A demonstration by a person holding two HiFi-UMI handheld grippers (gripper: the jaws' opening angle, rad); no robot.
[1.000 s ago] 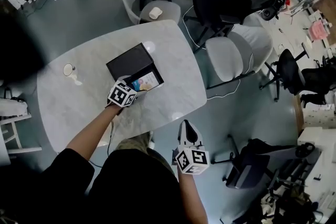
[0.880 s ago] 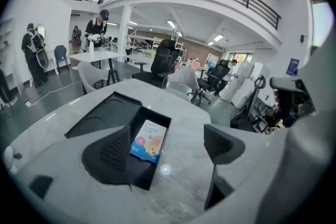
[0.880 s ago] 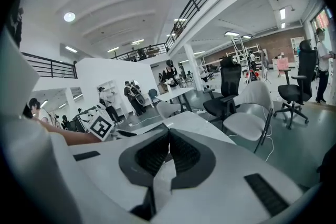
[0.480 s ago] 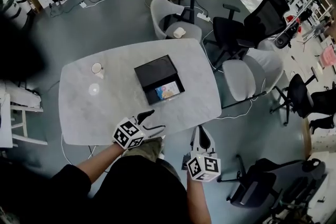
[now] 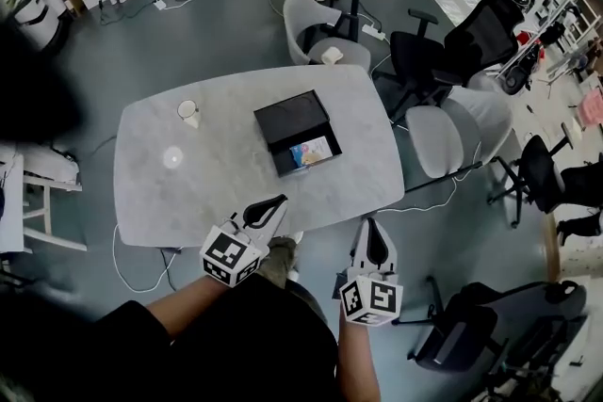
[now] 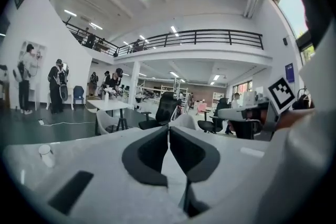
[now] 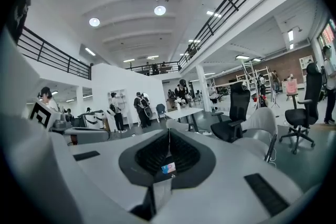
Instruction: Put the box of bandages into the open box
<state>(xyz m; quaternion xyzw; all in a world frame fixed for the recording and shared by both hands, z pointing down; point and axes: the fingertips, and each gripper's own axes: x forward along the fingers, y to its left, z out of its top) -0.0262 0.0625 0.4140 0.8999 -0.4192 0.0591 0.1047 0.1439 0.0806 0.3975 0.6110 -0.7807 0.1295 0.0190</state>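
The black open box (image 5: pixel 290 121) lies on the grey marble table (image 5: pixel 217 184), right of its middle. The box of bandages (image 5: pixel 313 152), pale with colourful print, lies inside it at the near right end. My left gripper (image 5: pixel 279 201) hovers over the table's near edge, well short of the box, shut and empty. In the left gripper view its jaws (image 6: pixel 169 127) meet with nothing between them. My right gripper (image 5: pixel 374 223) hangs off the table's near right corner, shut and empty; the right gripper view (image 7: pixel 168 131) shows the same.
A paper cup (image 5: pixel 188 112) and a small round lid (image 5: pixel 172 157) sit on the table's left part. Grey chairs (image 5: pixel 325 38) (image 5: pixel 443 136) and a black office chair (image 5: pixel 471 38) ring the far and right sides. Cables run over the floor.
My left gripper let go of the bandage box inside the open box, pulled back to the table's near edge, and its jaws closed. The head view drew back. The right gripper barely moved.
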